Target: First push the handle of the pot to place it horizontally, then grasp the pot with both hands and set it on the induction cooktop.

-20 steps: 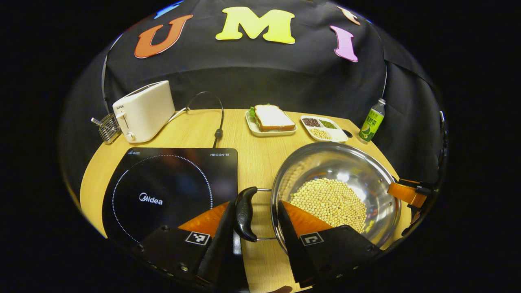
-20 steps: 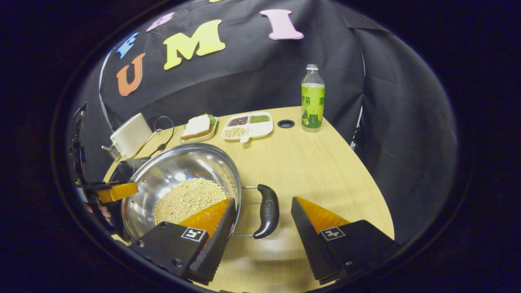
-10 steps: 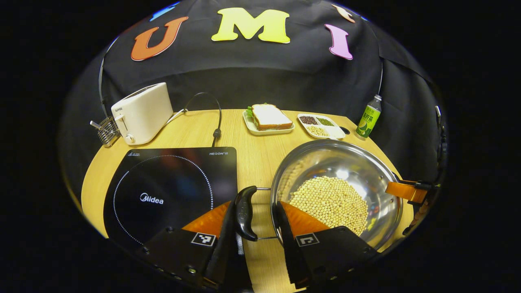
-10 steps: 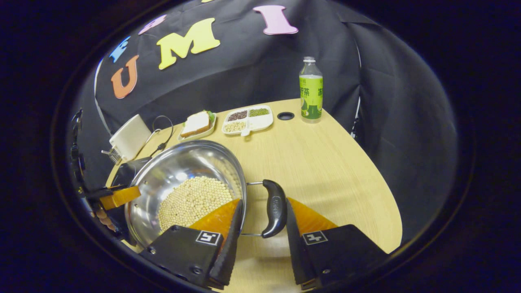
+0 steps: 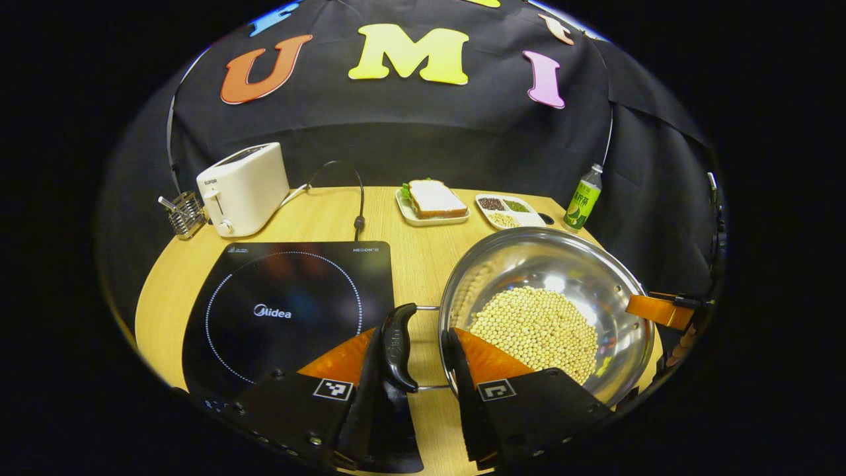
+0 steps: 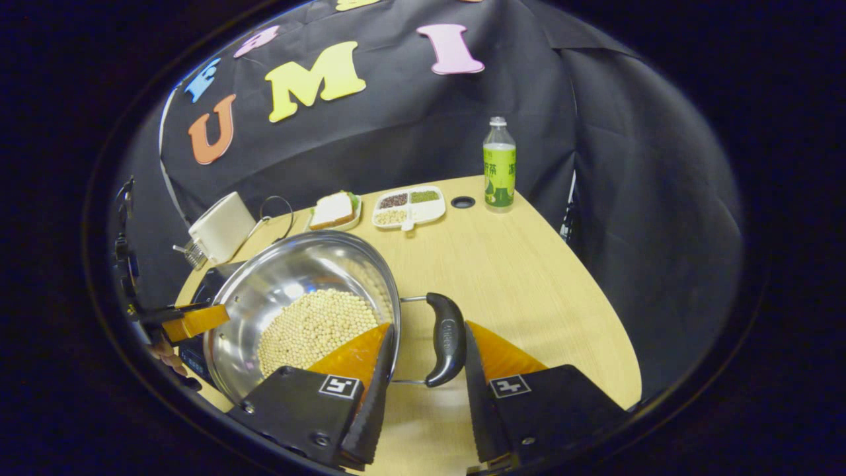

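**Now both handles gripped, pot ready for the lift**

Across the worktop [image 5: 317,218], the induction cooktop [image 5: 291,311] is seen at lower left of the left gripper view, with the pot [image 5: 548,311] just beside it at lower right, filled with pale beans. The pot's long axis, handle to handle, is judged to run across the frame, level. The left gripper [image 5: 413,370] has its jaws narrowed on the left handle [image 5: 395,347]; in the right gripper view the right gripper [image 6: 423,373] is likewise clamped on the right handle [image 6: 448,338]. For the lift, both ends should be raised together and kept level, so that no beans are spilled.
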### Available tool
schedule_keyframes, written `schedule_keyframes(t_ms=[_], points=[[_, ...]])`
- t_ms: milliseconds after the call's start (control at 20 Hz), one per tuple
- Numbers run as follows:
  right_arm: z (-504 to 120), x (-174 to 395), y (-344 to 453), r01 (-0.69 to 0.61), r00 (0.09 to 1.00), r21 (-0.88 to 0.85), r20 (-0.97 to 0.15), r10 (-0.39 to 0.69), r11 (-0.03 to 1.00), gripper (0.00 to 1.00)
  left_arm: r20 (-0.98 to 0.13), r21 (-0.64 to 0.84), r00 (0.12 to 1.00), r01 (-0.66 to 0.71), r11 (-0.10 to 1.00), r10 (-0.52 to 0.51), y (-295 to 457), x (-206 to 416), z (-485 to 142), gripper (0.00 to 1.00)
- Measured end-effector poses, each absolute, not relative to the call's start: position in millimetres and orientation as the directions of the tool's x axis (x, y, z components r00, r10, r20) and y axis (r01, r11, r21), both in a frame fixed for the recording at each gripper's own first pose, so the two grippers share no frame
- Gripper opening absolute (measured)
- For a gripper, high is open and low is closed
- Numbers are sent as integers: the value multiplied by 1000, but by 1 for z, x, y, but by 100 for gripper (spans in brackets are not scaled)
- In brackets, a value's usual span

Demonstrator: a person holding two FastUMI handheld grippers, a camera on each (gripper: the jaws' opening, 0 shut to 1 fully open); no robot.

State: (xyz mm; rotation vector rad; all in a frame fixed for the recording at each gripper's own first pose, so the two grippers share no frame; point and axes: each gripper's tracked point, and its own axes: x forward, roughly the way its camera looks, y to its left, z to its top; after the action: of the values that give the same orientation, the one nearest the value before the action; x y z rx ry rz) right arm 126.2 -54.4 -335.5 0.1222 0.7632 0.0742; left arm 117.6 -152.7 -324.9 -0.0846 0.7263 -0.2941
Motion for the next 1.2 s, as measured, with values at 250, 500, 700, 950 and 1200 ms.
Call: schedule_keyframes(t_ms=[250, 500, 700, 950, 1200], points=[[-294, 110, -35, -45, 754, 142, -644, 127, 989, 58, -601, -170, 748, 225, 960, -281, -126, 104, -285, 53], [-259, 97, 1, -92, 766, 164, -619, 175, 982, 57, -563, -147, 788, 203, 968, -250, -84, 91, -245, 53], [-238, 93, 37, -132, 767, 184, -604, 217, 974, 57, -520, -126, 827, 175, 977, -215, -42, 86, -219, 53], [-223, 93, 87, -187, 775, 159, -583, 245, 969, 57, -503, -142, 846, 121, 983, -177, 5, 84, -214, 53], [-230, 103, 140, -229, 757, 173, -586, 287, 958, 57, -485, -133, 865, 68, 989, -125, 53, 93, -220, 53]])
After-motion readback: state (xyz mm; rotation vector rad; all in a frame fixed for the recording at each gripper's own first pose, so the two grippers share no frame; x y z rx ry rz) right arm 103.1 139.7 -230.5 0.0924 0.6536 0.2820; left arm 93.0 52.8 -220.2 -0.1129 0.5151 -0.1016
